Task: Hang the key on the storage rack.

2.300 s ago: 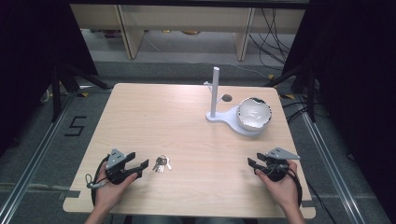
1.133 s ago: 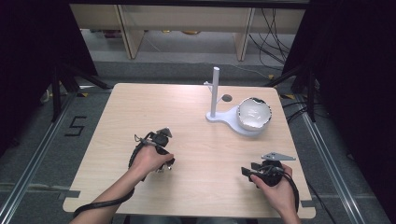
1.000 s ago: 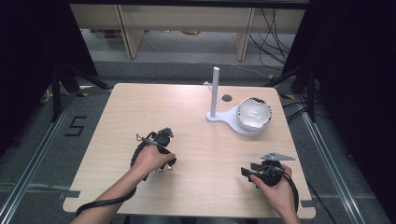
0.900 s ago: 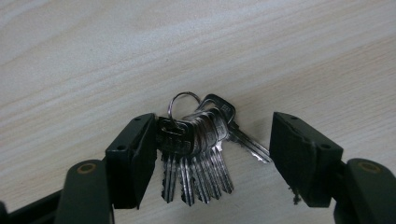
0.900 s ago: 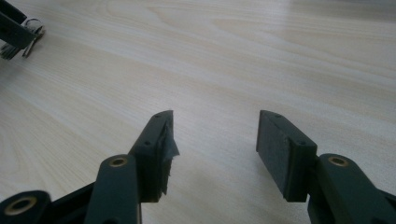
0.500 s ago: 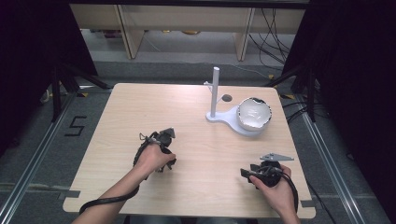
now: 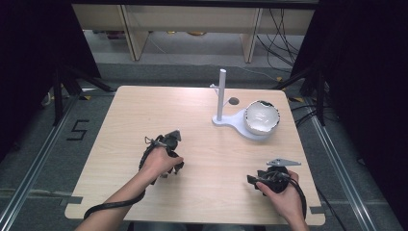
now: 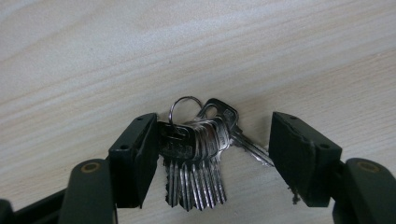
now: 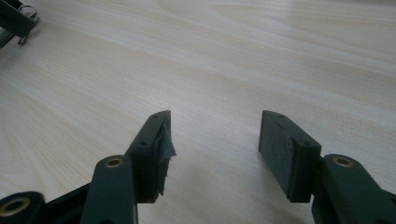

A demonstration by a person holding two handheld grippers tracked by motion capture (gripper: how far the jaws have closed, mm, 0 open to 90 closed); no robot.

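A bunch of silver keys (image 8: 196, 154) on a ring lies flat on the wooden table (image 7: 144, 110). My left gripper (image 8: 212, 135) points down over it with a jaw on either side. In the left gripper view the left jaw touches the bunch and the right jaw stands apart from it. These jaws have just been opening with the keys between them. In the high view my left gripper (image 7: 169, 156) sits left of centre under the hand. My right gripper (image 7: 252, 180) rests near the front right edge, open, with nothing between its fingers (image 9: 215, 130).
A white stand with an upright post (image 7: 221, 96) sits at the back right of the table. A white bowl (image 7: 262, 117) stands on the stand's base. A small dark round spot (image 7: 234, 101) lies beside the post. The left gripper's cable trails off the front edge.
Since the earliest frame my left hand moved right from the front left onto the keys. Over the last second both hands stayed put.
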